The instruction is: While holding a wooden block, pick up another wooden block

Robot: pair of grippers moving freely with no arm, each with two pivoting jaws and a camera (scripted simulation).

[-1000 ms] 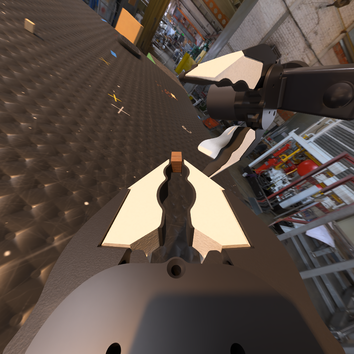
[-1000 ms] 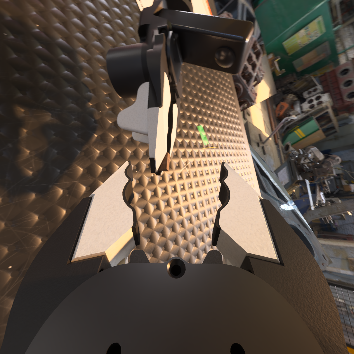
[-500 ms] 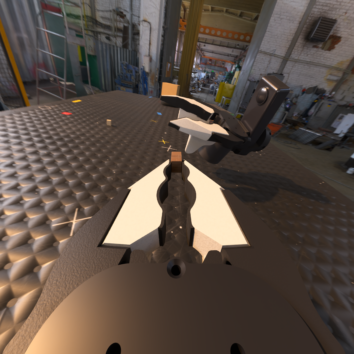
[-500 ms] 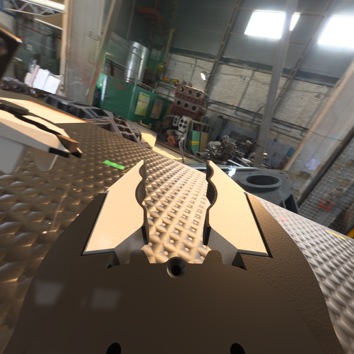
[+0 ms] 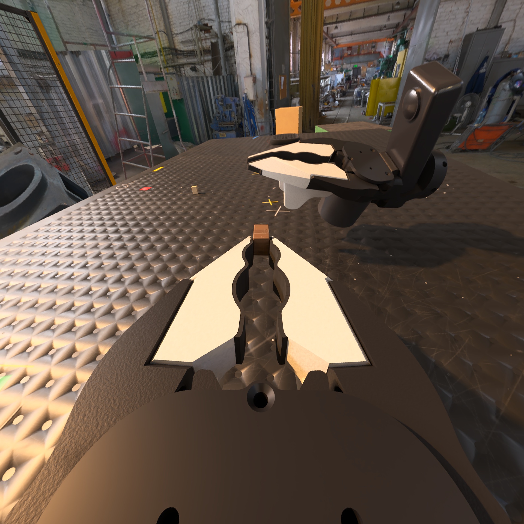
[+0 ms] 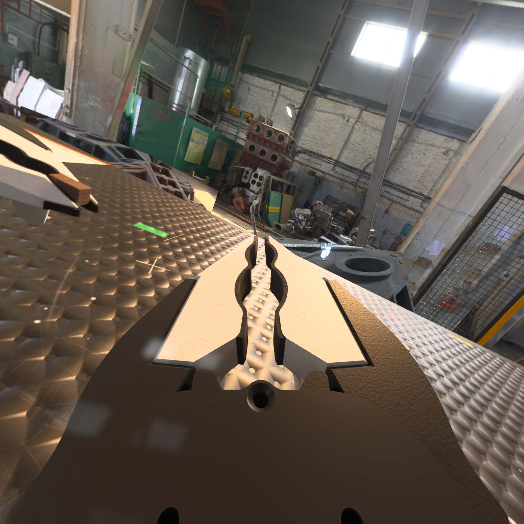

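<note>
Your left gripper (image 5: 261,241) clamps a dark brown wooden block (image 5: 261,239) right at its fingertips, above the studded metal table (image 5: 113,255). Your right gripper (image 6: 260,241) has its jaws drawn nearly together around nothing. The pale wooden block (image 5: 194,189) sits on the table, well apart from both.

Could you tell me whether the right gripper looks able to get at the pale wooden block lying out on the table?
Probably yes, once it opens: nothing stands around the pale block on the studded table. But the right gripper is nearly shut, empty, and above the surface, apart from the block.
</note>
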